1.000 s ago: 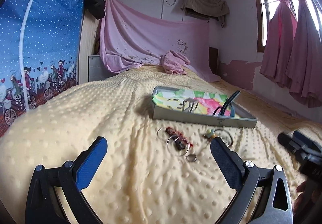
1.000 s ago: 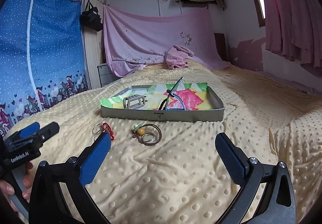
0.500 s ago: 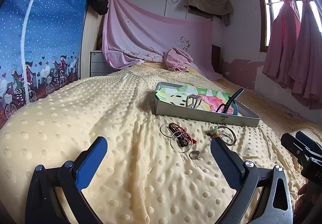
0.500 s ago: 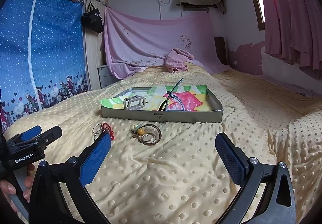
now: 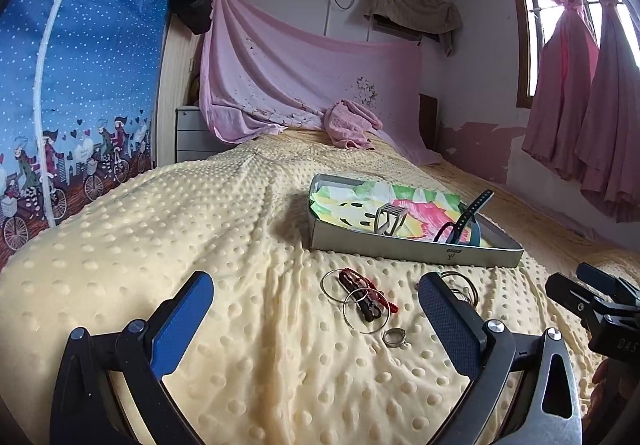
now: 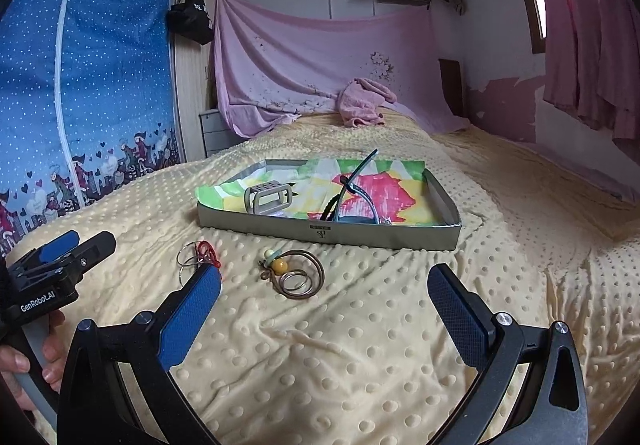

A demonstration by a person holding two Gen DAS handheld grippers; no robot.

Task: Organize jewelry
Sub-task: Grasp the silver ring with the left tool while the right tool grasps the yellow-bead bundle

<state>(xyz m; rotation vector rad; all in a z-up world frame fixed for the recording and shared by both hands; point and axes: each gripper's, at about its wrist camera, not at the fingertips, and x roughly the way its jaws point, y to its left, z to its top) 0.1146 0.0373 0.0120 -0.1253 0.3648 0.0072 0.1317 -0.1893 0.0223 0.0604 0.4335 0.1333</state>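
Note:
A grey shallow box [image 5: 416,253] [image 6: 328,235] lined with colourful paper sits on the yellow dotted blanket; a grey clasp [image 6: 268,199] and a dark blue strap [image 6: 352,189] lie inside. In front of it lie silver hoops with a red cord and a dark piece [image 5: 362,297] [image 6: 198,257], a small silver ring [image 5: 394,337], and a brown coil with beads and rings [image 6: 294,275]. My left gripper [image 5: 316,309] hovers open just short of the hoops. My right gripper [image 6: 324,297] is open near the coil, empty.
The other gripper shows at each view's edge: right one [image 5: 600,305], left one [image 6: 52,265] with a hand holding it. A pink towel [image 6: 364,101] lies at the bed's head. A blue zip wardrobe [image 6: 80,85] stands left, pink curtains [image 5: 580,85] right.
Both grippers have crept forward and lower toward the loose jewelry on the blanket. Jaws stayed open; nothing was picked up.

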